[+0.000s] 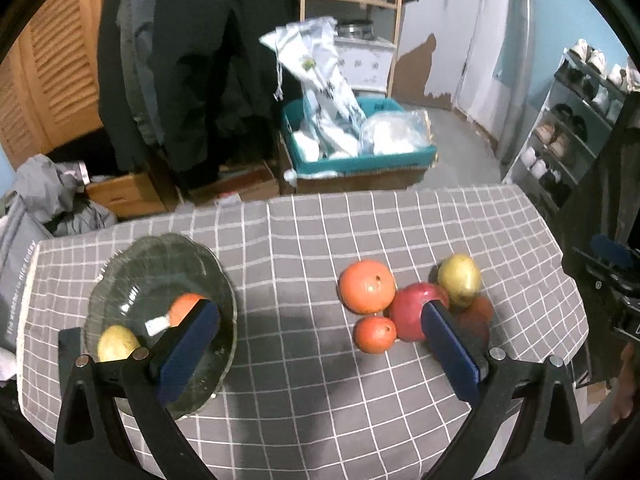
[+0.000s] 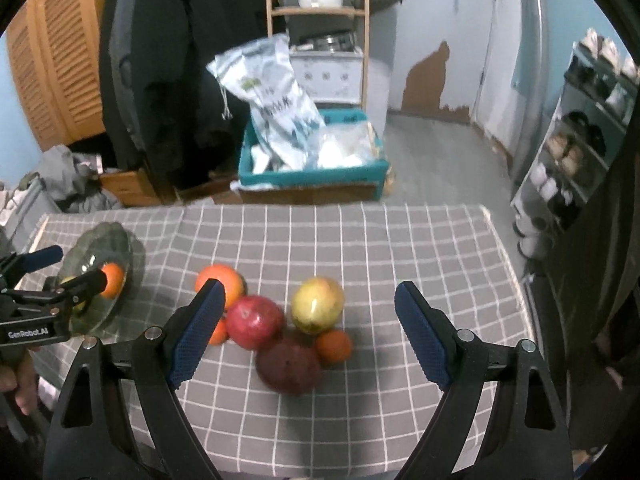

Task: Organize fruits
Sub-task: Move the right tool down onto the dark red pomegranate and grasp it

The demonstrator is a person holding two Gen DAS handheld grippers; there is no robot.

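A cluster of loose fruit is seen at the centre of a counter covered in a grey checked cloth (image 2: 360, 248), while a scalloped clear glass plate (image 1: 120, 280) at the left of the frame already carries a small orange (image 1: 184, 306) and a yellowish fruit (image 1: 116, 342). The left tool (image 1: 320, 344) is held wide open with nothing between its blue pads; the plate lies behind its left finger in the lower left of the left wrist view, the cluster by its right finger. The right tool (image 2: 308, 332) is likewise spread wide and empty, and the cluster is framed almost squarely between its fingers. In that view a round red apple (image 2: 256, 320) lies at centre, a yellow-green apple (image 2: 318, 304) just to its right, a dark maroon fruit (image 2: 288, 364) nearest the camera, a small orange fruit (image 2: 334, 345) to the lower right, and a large orange (image 2: 224, 280) partly hidden behind the left finger. The fruits are round, so no long axis is offered. The right tool is judged the nearer and better aligned; the maroon fruit lies straight ahead of it, the plate well off to its left.
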